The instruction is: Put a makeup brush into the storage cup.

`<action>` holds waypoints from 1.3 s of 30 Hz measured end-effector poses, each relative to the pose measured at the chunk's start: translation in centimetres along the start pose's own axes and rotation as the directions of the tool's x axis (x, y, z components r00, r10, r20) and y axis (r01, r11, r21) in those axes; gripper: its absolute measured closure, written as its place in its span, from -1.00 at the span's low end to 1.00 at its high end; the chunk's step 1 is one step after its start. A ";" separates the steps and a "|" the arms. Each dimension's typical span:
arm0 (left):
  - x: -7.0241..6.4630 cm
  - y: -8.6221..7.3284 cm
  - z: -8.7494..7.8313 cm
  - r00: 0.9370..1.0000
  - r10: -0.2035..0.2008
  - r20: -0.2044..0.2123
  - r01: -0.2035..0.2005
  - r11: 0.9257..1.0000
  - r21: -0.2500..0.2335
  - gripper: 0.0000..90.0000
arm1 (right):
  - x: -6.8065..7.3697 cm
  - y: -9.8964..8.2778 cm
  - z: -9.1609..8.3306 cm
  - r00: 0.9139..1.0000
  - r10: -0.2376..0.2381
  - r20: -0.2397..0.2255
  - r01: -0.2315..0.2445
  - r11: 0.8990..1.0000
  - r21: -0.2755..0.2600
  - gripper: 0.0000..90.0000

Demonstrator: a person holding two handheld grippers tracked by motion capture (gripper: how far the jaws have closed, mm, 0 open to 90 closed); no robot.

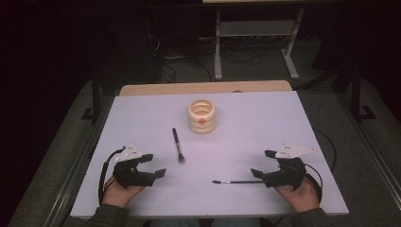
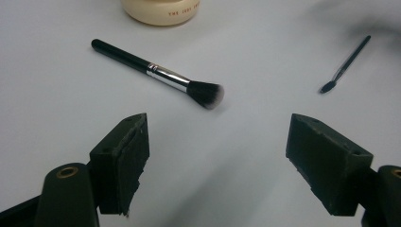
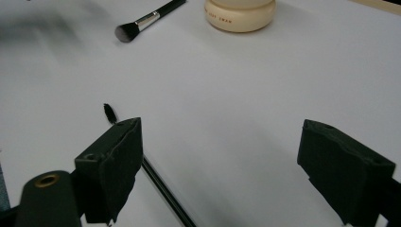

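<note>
From the high view, the left gripper (image 1: 153,165) and right gripper (image 1: 261,163) are resting wide and empty on the white bench (image 1: 142,118); the thin black brush (image 1: 236,181) is lying beside the right one. In the left gripper view, the thick black silver-ferruled brush (image 2: 156,73) is lying ahead, below the cream ringed holder (image 2: 161,12). In the right gripper view, the thin brush is passing beside its left jaw, untouched.

Setting: a laboratory-type recording room. Indicators: a plain white surface (image 1: 265,123) mounted on a metal frame; dark, unlit surroundings; grey carpeted floor (image 1: 198,71); loose cables (image 1: 236,56) on the floor behind the surface; the metal legs of a second bench (image 1: 220,47) at the rear. No household furnishings are in view.
</note>
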State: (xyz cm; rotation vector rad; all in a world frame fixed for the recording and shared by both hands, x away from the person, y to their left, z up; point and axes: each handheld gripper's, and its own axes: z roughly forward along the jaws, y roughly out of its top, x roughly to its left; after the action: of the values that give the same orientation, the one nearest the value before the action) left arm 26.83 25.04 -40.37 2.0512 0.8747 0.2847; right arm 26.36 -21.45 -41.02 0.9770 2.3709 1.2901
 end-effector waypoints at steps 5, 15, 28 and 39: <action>-0.2 0.1 0.0 1.000 0.003 -0.007 -0.003 1.000 -0.004 -0.50 | 0.6 0.2 0.0 1.000 -0.012 0.004 0.012 1.000 0.003 -0.69; -0.4 0.2 0.3 1.000 0.005 -0.015 -0.005 1.000 0.001 -0.50 | 1.1 0.6 0.3 1.000 -0.001 -0.005 0.001 1.000 0.020 -0.68; -0.3 1.0 0.4 0.999 -0.031 -0.023 0.030 0.999 -0.018 -0.46 | 1.1 0.8 0.2 1.000 -0.005 0.000 0.005 1.000 0.023 -0.68; -0.5 3.2 2.8 0.998 -0.026 -0.051 0.029 0.998 0.048 -0.45 | 0.7 0.8 -0.4 1.000 0.019 0.010 -0.019 1.000 0.013 -0.68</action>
State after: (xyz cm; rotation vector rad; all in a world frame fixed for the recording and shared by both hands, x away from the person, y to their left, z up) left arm 29.35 21.71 -39.50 2.0832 0.9485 0.3043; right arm 25.98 -20.93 -40.13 1.0093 2.3711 1.2757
